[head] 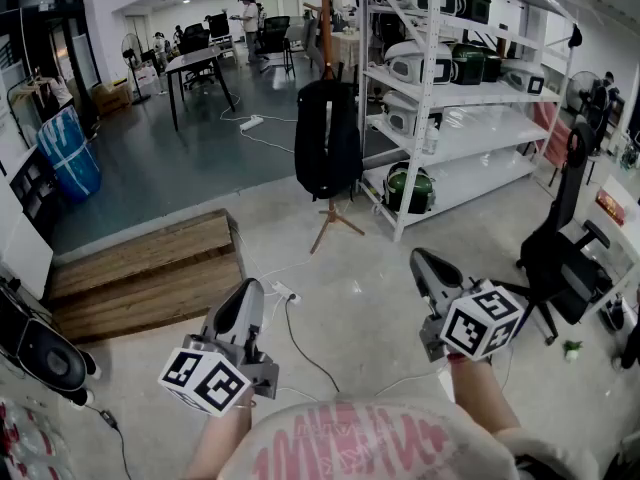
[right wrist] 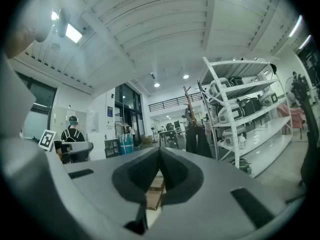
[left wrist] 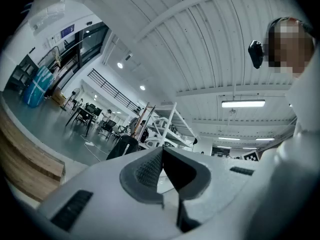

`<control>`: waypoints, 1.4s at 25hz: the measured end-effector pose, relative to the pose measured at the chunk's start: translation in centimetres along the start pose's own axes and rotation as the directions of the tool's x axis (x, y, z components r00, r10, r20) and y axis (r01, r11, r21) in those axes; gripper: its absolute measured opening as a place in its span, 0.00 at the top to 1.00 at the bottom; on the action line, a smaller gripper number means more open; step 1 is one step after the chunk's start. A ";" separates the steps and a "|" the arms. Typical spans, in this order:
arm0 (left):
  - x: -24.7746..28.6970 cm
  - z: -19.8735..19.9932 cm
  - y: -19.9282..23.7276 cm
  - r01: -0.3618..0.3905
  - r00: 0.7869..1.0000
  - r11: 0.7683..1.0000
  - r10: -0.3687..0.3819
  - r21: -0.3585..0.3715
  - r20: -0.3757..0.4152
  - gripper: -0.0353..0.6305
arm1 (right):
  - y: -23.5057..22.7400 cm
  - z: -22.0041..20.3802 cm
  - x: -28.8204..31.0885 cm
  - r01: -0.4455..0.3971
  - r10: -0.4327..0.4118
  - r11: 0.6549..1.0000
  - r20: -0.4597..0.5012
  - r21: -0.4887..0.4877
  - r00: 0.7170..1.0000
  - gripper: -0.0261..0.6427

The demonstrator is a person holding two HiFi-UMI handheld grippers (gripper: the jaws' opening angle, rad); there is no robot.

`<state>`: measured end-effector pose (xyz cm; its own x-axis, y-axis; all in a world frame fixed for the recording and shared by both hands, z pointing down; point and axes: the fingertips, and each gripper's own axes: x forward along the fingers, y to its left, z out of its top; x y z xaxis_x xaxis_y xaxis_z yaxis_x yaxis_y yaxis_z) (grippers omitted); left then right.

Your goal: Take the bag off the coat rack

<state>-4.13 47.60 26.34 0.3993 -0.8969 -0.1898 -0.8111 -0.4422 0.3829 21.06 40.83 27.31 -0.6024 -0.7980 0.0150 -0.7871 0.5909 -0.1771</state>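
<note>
A black backpack (head: 327, 138) hangs on a wooden coat rack (head: 326, 28) that stands on splayed legs beside the white shelving. In the left gripper view the backpack (left wrist: 121, 147) shows small and far off; in the right gripper view the bag (right wrist: 198, 140) hangs on the rack pole (right wrist: 188, 100). Both grippers are held low, well short of the rack. My left gripper (head: 247, 290) is shut with nothing in it, tips touching (left wrist: 162, 150). The right gripper (head: 419, 259) is shut and empty too, its tips meeting (right wrist: 159, 151).
White metal shelving (head: 437, 88) with appliances stands right of the rack. A black office chair (head: 562, 258) is at the right. A wooden platform (head: 150, 268) lies at the left. Cables and a power strip (head: 285, 293) run across the floor. Desks and people are far back.
</note>
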 end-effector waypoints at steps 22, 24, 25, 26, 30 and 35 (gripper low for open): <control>-0.8 0.5 3.2 0.002 1.000 0.999 -0.002 -0.042 -0.003 0.94 | 1.3 -0.3 1.6 0.029 -0.029 0.999 0.005 0.034 1.000 0.95; -0.9 0.4 3.9 0.011 1.000 0.999 -0.011 -0.048 -0.006 0.94 | 1.4 -0.5 1.7 0.043 -0.045 0.997 0.018 0.056 0.999 0.95; -1.0 0.3 4.2 0.016 1.000 0.998 -0.016 -0.052 -0.009 0.94 | 1.5 -0.6 1.7 0.051 -0.053 0.996 0.023 0.067 0.998 0.95; -1.1 0.2 4.6 0.021 1.000 0.998 -0.022 -0.055 -0.015 0.94 | 1.6 -0.8 1.6 0.060 -0.063 0.995 0.029 0.078 0.998 0.95; -2.0 -0.5 5.8 0.041 0.997 0.998 -0.045 -0.053 -0.061 0.94 | 1.9 -2.1 1.0 0.107 -0.115 0.983 0.047 0.153 0.992 0.95; -4.2 -2.2 9.2 -0.007 0.995 0.995 -0.002 -0.095 -0.097 0.94 | 3.4 -6.9 1.9 0.121 -0.114 0.963 -0.044 0.241 0.993 0.95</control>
<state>-12.28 47.32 32.68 0.4407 -0.8918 -0.1026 -0.7695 -0.4341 0.4684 16.32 42.18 33.51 -0.5140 -0.8542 0.0783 -0.7991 0.4437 -0.4057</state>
